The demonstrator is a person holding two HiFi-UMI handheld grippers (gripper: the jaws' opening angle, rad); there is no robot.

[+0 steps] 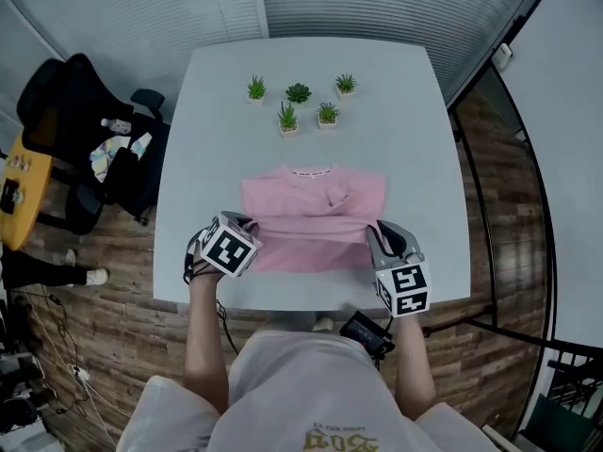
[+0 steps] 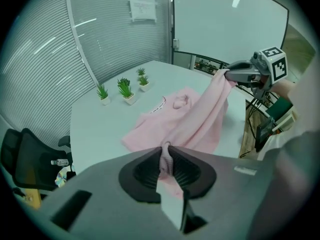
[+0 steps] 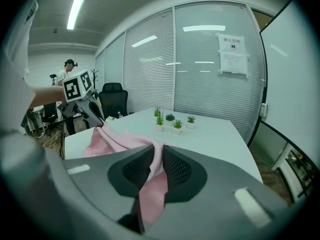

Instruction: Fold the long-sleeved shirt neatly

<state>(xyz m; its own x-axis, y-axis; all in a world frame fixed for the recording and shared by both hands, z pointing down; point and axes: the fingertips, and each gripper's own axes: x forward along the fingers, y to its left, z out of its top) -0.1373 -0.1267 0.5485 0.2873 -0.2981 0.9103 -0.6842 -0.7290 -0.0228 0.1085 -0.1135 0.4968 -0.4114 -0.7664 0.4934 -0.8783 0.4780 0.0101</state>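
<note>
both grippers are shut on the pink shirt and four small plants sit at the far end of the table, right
Wrong on the count: the head view shows five plants, not four. The rest holds: the left gripper and right gripper are both shut on the shirt.

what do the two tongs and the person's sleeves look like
The left tongs and right tongs are both grey, with black ribbed pads on the inner faces. Each carries a white cube printed with black square markers. A dark cable hangs below the left one. The person wears a pale short-sleeved T-shirt with print on the front.
</note>
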